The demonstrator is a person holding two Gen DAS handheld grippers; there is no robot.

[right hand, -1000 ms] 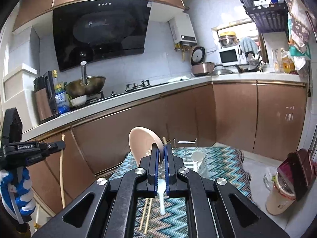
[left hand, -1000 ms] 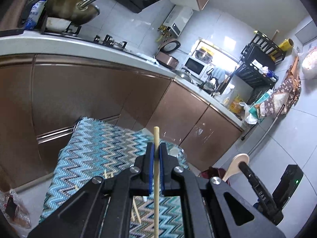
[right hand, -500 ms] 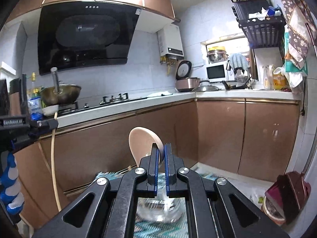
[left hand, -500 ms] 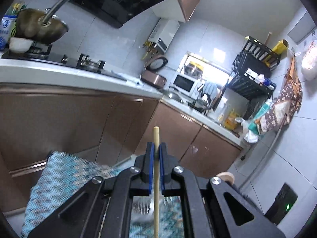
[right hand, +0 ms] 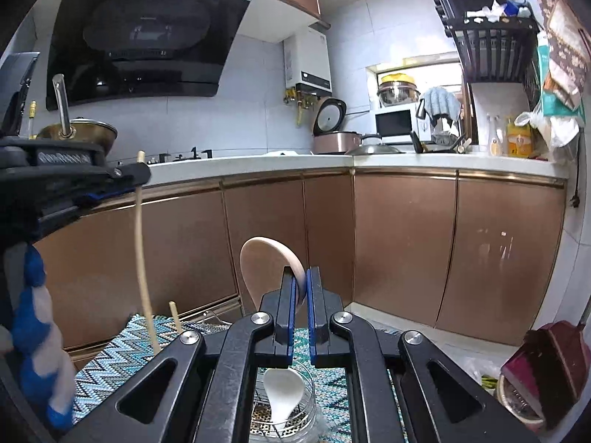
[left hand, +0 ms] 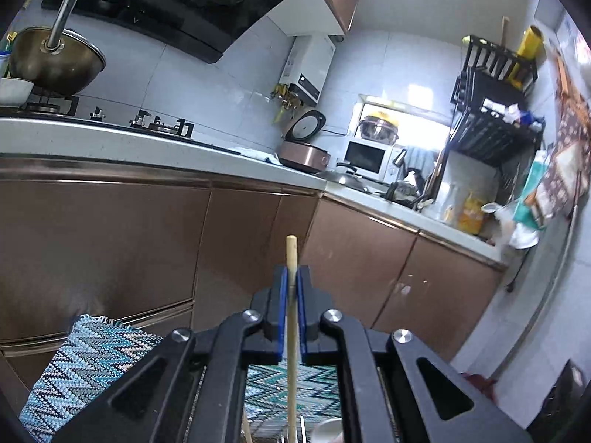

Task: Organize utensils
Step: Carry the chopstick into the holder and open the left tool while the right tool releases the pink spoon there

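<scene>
In the left wrist view my left gripper is shut on a thin wooden chopstick that stands upright between the blue pads. In the right wrist view that left gripper sits at the left with the chopstick hanging down from it. My right gripper is shut on a wooden spoon, bowl end up. Directly below it stands a clear utensil holder with a white spoon inside. Another chopstick sticks up near the holder. Everything stands over a blue zigzag mat.
Brown cabinet doors run behind the mat under a white counter with a wok, a rice cooker and a microwave. A dark red object sits on the floor at the right. A gloved hand holds the left gripper.
Both grippers have travelled sideways and slightly down, still holding the chopstick and the wooden spoon. The mat has slid left and low in view, and the holder now lies under the right gripper.
</scene>
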